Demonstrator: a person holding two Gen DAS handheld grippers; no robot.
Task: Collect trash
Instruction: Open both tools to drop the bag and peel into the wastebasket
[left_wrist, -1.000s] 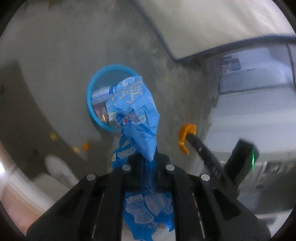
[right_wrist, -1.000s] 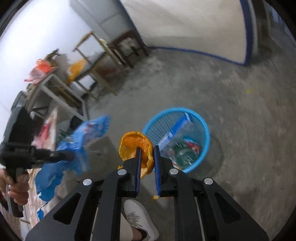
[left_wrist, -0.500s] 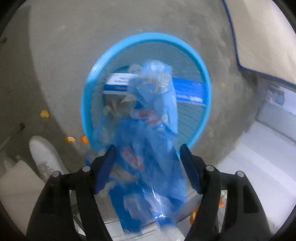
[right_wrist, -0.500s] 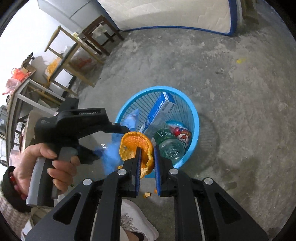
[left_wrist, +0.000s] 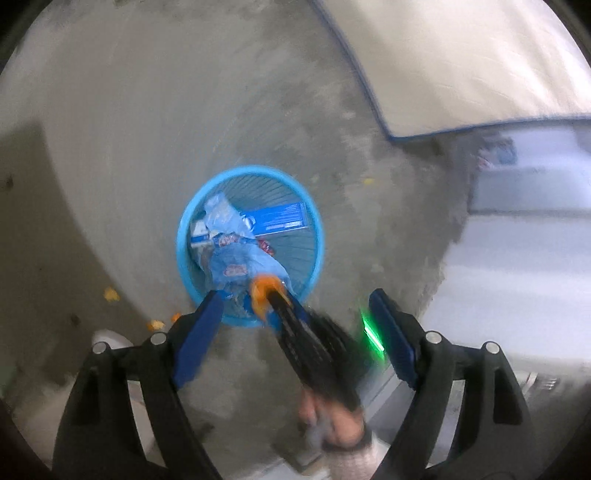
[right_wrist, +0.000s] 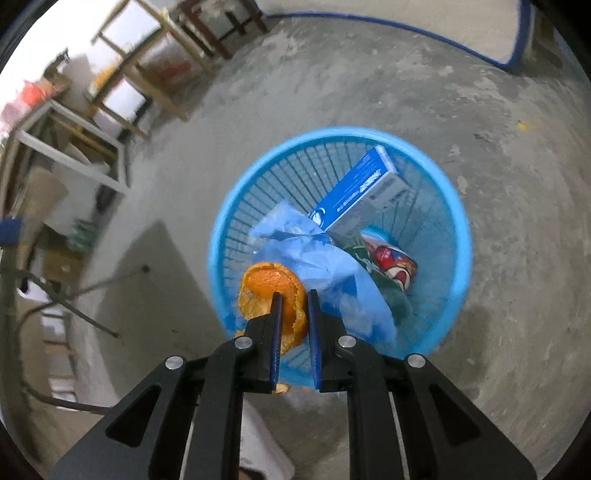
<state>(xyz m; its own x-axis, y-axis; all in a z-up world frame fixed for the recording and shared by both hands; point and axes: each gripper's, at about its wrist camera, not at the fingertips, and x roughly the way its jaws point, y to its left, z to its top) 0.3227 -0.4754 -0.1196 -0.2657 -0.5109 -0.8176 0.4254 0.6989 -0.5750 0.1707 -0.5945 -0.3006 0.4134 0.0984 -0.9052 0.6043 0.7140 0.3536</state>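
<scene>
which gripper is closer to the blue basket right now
Right. The right gripper, shut on the orange peel, hangs over the blue basket near its rim. The left gripper is open, empty and set further back.

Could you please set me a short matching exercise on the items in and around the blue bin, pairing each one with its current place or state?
Things:
1. orange peel
2. blue plastic wrapper
3. blue and white box
4. left gripper

Places or states:
A. leaning against the inner wall of the bin
B. open, nothing between its fingers
C. pinched in the right gripper
D. lying crumpled on top of the trash in the bin

Pairs: 1-C, 2-D, 3-A, 4-B
</scene>
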